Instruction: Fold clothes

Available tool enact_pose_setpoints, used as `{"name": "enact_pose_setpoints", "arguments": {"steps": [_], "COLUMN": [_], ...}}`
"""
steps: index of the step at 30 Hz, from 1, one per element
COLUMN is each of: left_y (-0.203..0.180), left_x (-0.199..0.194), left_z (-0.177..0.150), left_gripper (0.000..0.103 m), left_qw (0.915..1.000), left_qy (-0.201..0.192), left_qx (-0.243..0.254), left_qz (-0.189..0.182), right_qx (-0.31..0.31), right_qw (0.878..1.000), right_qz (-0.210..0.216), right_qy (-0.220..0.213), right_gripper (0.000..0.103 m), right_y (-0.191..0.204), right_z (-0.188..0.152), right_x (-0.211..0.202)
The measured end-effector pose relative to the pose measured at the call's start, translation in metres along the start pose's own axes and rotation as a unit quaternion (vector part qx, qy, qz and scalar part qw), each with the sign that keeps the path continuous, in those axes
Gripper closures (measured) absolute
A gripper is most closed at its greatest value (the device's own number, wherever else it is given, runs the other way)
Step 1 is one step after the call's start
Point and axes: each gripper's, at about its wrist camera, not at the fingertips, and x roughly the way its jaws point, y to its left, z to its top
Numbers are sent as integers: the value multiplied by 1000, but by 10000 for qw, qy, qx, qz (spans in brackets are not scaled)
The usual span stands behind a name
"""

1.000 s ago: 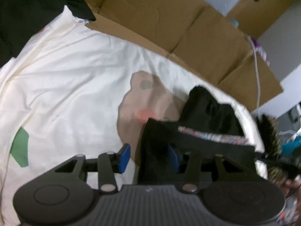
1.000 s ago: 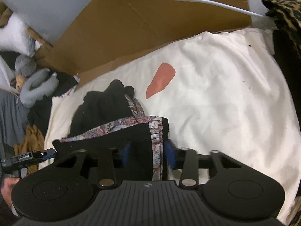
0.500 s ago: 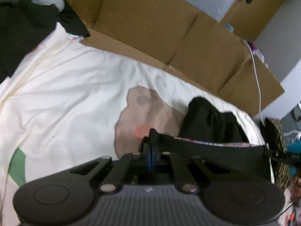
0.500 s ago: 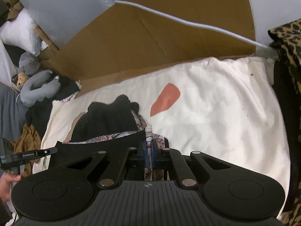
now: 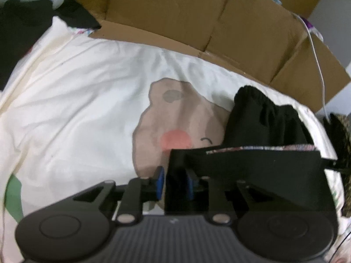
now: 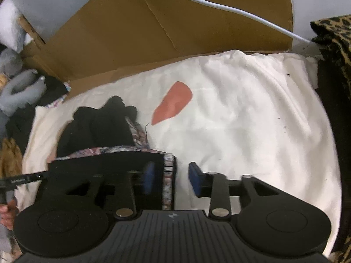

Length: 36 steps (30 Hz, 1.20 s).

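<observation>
A black garment (image 5: 263, 166) with a patterned trim lies on the cream bed sheet (image 5: 87, 109), its far part bunched up. Its folded near edge stretches between my two grippers. The left gripper (image 5: 174, 183) has its jaws opening, with the garment's left corner between the blue pads and a gap at the left pad. The right gripper (image 6: 173, 179) is opening too. The trimmed right corner of the garment (image 6: 98, 127) stands between its pads, clear of the right pad.
Flattened cardboard (image 5: 175, 11) stands along the sheet's far edge, with a white cable (image 6: 219, 6) across it. Leopard-print fabric (image 6: 335, 35) lies at the right, and a grey plush toy (image 6: 19, 92) and dark clothes at the left. A hand (image 6: 6, 214) shows at the lower left.
Both grippers closed on the garment's corners half a second ago and have now parted their pads. The stretched edge has come down toward the sheet.
</observation>
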Motion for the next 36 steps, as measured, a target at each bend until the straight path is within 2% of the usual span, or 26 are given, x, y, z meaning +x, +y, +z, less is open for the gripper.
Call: {"name": "enact_pose_setpoints", "arguments": {"steps": [4,8,11,15,18,19,21,22,23,26,31,36], "left_y": [-4,-15,-26,-25,-25,-25,-27,-28,-29,-29,-28,-26], "left_x": [3,6,10,11,12,12,13,13,12,8,-15,-39], "left_z": [1,1,0,0,1,2,3,3,2,1,3,10], "left_gripper": [72,65,65,65,72,73,84,88,92,94,95,95], "left_qw": [10000,9994,9980,9982,9980,9980,9980,9980,9980,9984,9976,9964], "left_qy": [-8,-30,-45,-49,-30,-15,5,7,-8,-89,-437,-723], "left_qx": [35,325,562,547,599,599,613,621,618,543,498,413], "left_qz": [15,143,287,259,203,187,139,101,98,126,206,130], "right_qx": [72,-29,-206,-557,-729,-732,-758,-794,-834,-897,-759,-360], "right_qw": [9999,9999,9997,9982,9971,9971,9969,9967,9963,9958,9968,9981], "right_qz": [41,23,-44,-128,-148,-129,-73,-23,-16,-27,-152,-10], "right_qy": [88,145,151,165,168,168,177,195,203,201,-195,-497], "right_gripper": [57,57,57,57,58,60,72,83,85,98,99,100], "right_y": [-1,2,8,19,23,24,25,27,29,33,30,19], "right_z": [-2,-4,-7,-12,-14,-14,-14,-14,-14,-13,-11,1], "right_x": [7,12,15,18,20,20,20,19,19,16,-9,-36]}}
